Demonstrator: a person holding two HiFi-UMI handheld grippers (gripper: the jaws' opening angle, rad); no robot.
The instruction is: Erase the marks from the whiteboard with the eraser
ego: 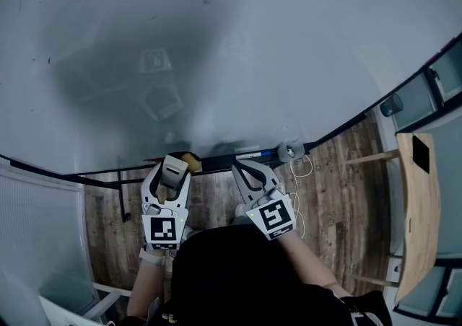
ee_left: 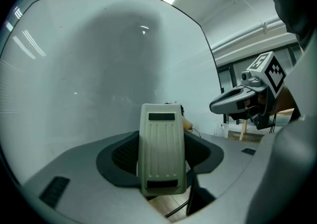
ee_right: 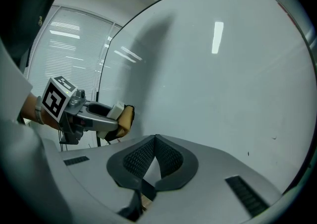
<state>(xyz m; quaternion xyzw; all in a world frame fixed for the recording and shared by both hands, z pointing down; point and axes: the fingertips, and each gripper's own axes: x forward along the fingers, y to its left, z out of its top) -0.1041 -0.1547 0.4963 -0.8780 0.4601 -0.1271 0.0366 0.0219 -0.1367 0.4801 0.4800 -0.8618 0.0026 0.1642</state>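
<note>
While left gripper [ego: 172, 167] jaws clamp eraser [ee_left: 163, 153], right gripper [ego: 244, 167] jaws closed, whiteboard [ego: 289, 43] faintly speckled, wood floor [ego: 339, 173].

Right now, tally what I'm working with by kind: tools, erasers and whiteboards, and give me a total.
Tools: 2, the left tool and the right tool
Erasers: 1, the eraser clamped in the left tool
Whiteboards: 1, the whiteboard
Total: 4

The broad white whiteboard [ego: 253, 43] runs past the head view's top edge. Its few dark specks [ego: 49, 60] are too small to tell marks from dirt.
</note>
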